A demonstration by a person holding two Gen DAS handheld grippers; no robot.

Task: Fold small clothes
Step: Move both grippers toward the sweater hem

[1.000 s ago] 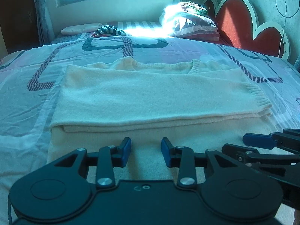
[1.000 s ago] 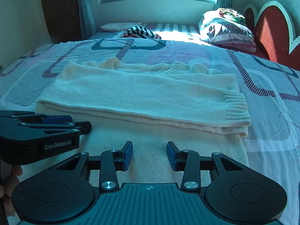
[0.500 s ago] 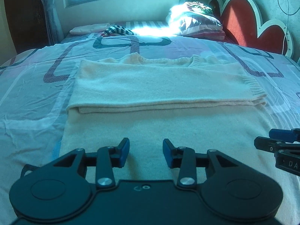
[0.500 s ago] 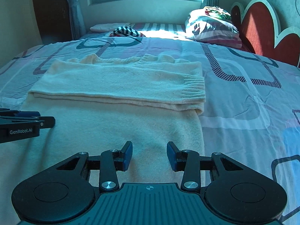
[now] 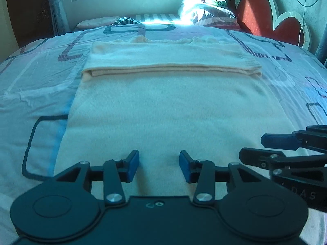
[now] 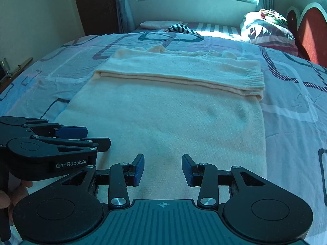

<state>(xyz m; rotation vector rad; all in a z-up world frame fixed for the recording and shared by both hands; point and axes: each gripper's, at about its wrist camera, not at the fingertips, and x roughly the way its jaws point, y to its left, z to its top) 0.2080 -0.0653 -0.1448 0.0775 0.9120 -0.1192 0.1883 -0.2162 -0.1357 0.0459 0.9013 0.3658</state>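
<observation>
A cream knitted sweater (image 5: 169,106) lies flat on the bed, its sleeves folded across the chest into a band (image 5: 169,61) at the far end. It also shows in the right wrist view (image 6: 169,118). My left gripper (image 5: 159,166) is open and empty, low over the sweater's near hem. My right gripper (image 6: 163,169) is open and empty, also over the near hem. The right gripper shows at the right edge of the left wrist view (image 5: 286,149). The left gripper shows at the left of the right wrist view (image 6: 61,140).
The bed sheet (image 5: 40,85) has a grey line pattern. Pillows (image 5: 208,8) and a striped cloth (image 5: 126,21) lie at the far end by the window. A red heart-shaped headboard (image 5: 257,14) stands at the right. A small table edge (image 6: 12,69) shows at the left.
Both grippers have drawn back toward the sweater's near hem, so more of the sweater body shows. They have also come closer together. Both stay open.
</observation>
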